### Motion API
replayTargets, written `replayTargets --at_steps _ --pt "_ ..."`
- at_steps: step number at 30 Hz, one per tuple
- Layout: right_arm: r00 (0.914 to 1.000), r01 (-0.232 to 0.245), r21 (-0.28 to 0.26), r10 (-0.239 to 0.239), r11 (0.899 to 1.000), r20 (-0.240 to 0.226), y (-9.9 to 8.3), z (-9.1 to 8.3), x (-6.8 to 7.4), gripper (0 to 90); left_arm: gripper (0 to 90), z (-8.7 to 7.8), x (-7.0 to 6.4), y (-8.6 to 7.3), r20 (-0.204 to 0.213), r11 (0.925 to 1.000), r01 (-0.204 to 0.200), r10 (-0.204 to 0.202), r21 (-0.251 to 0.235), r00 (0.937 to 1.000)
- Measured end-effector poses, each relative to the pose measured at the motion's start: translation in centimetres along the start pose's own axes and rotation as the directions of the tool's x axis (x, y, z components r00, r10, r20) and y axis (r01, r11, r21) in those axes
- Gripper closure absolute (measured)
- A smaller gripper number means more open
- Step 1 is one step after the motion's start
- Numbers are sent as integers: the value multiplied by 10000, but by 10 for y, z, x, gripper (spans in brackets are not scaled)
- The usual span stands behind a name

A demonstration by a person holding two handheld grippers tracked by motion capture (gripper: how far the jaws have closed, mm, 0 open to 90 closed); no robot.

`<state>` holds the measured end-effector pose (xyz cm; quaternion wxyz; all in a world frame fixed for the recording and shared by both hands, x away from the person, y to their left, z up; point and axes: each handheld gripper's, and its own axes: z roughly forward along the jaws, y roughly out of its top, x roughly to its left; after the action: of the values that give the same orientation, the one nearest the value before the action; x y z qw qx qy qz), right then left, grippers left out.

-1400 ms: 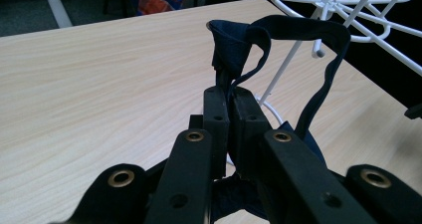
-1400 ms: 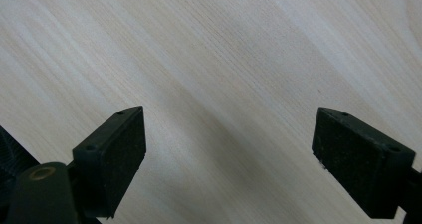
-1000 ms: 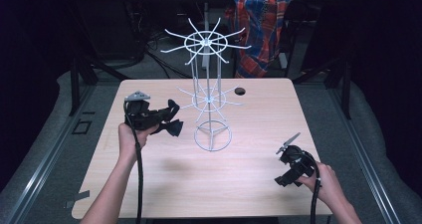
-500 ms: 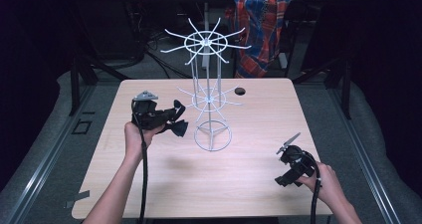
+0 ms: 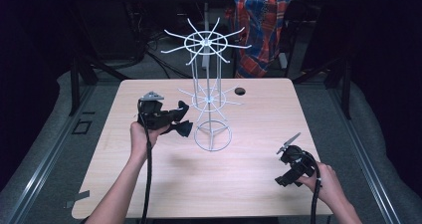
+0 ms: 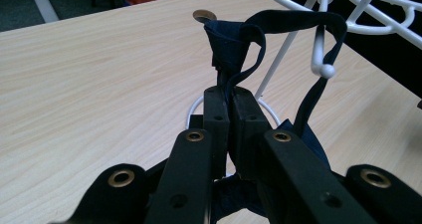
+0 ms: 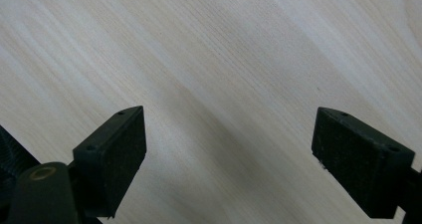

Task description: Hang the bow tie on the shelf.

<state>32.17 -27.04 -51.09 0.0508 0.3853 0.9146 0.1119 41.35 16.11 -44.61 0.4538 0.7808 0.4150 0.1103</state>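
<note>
Hanging the dark blue cloth item (image 6: 234,40) on the white wire rack (image 5: 209,97) is the work in hand, and the loop could miss. The left gripper (image 6: 229,102), jaws pressed together on the fabric, holds it above the middle of the table (image 5: 149,189), just beside the rack's lower ring of arms. A strap loop (image 6: 318,50) drapes around one ball-tipped prong (image 6: 321,59), but whether it has truly caught I cannot tell; letting go early could drop the cloth onto the rack's base ring. Pulling sideways may tip or slide the light rack. The right gripper (image 7: 229,159) rests near the table's right front corner, jaws spread wide, too far off to steady it.
</note>
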Motion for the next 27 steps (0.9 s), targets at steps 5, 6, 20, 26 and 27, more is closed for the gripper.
replayTargets --at_steps 5,6,20,26,27 --pt "10000 24 25 -24 10000 20 0 0 0 137 864 6 1 -1 190 10000 34 -33 -25 9998" --pt "10000 24 25 -24 10000 20 0 0 0 137 864 6 1 -1 190 10000 34 -33 -25 9998" --pt "10000 -47 -46 46 10000 -76 -1 0 0 137 864 16 -2 0 428 10000 -15 14 36 9991" --pt "10000 26 56 -26 10000 -20 -1 0 -1 137 863 20 -3 1 474 10000 -15 12 56 9989" --pt "10000 26 56 -26 10000 -20 -1 0 -1 137 863 21 -3 1 501 10000 -52 48 65 9987"
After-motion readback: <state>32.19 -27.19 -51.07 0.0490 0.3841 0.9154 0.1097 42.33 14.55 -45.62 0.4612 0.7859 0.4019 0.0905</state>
